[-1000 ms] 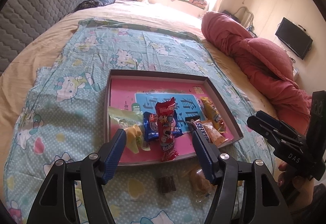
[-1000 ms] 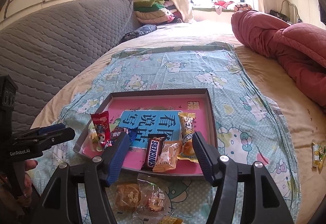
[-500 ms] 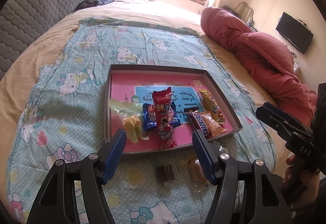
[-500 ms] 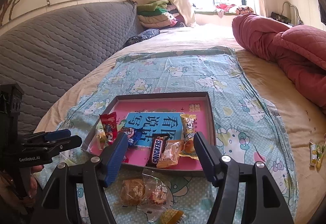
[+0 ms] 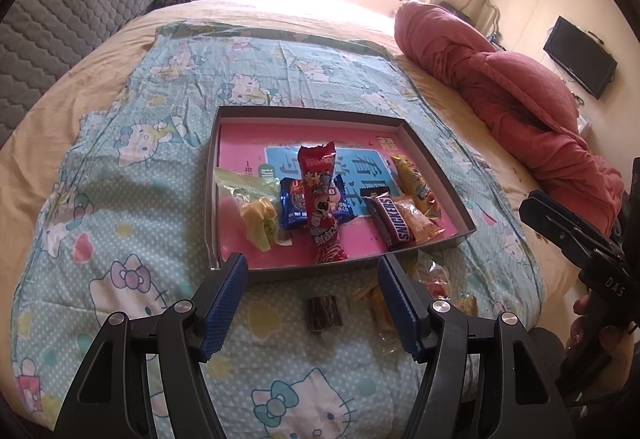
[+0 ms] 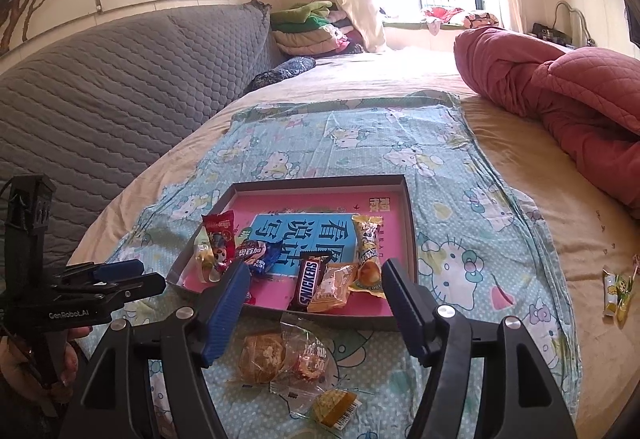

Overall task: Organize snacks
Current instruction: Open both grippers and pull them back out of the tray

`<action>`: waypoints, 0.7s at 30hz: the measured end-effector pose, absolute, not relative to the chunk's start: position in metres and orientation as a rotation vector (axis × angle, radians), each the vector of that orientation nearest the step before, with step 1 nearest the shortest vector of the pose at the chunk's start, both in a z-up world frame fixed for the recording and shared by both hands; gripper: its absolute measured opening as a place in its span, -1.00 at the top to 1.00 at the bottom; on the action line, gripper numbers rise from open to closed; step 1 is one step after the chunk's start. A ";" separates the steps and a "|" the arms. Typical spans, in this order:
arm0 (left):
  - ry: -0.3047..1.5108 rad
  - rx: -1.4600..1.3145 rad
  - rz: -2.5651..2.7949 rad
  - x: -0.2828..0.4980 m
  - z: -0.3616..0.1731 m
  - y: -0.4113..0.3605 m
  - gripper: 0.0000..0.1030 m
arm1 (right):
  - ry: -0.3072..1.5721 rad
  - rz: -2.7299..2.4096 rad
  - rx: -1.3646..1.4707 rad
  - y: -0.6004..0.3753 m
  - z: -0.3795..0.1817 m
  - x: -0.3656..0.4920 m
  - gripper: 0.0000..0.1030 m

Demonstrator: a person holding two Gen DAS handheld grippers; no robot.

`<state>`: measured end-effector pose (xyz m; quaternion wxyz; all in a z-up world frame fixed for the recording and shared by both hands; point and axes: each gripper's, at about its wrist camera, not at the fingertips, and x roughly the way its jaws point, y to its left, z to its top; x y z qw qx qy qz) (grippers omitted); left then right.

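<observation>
Left wrist view: the left gripper (image 5: 312, 271) hangs with jaws apart and empty; snacks lie in the tray (image 5: 436, 175) at twelve o'clock, a dark candy (image 5: 324, 313) between the fingers.

Right wrist view: the right gripper (image 6: 314, 281) is spread, empty; wrapped pastries (image 6: 280, 355) lie beneath it, outside the tray's near edge.

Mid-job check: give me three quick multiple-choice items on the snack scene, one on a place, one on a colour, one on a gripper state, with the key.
1. Where does the Snickers bar lie?
A. inside the tray
B. on the Hello Kitty sheet outside the tray
C. between gripper fingers

2. What colour is the tall upright packet mid-tray?
A. green
B. red
C. white

3. How is the right gripper?
A. shut on a cake
B. open, empty
C. shut, empty

Key: 1 A, the bar rests on the pink floor near the front wall. 2 B, its wrapper is red. 3 B, the fingers stand wide apart above the wrapped cake, touching nothing.
</observation>
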<state>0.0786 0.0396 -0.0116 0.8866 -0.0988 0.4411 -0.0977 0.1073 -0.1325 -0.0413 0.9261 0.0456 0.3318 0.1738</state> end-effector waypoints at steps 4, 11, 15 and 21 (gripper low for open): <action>0.939 -0.211 -0.216 0.075 -0.017 0.036 -0.34 | 0.689 0.360 0.070 -0.134 -0.044 0.100 -0.33; 0.970 -0.216 -0.208 0.071 -0.023 0.035 -0.34 | 0.732 0.359 0.053 -0.141 -0.057 0.090 -0.33; 0.984 -0.214 -0.201 0.067 -0.026 0.034 -0.34 | 0.765 0.356 0.085 -0.146 -0.066 0.087 -0.33; 0.990 -0.198 -0.188 0.061 -0.026 0.030 -0.34 | 0.798 0.339 0.110 -0.146 -0.074 0.087 -0.33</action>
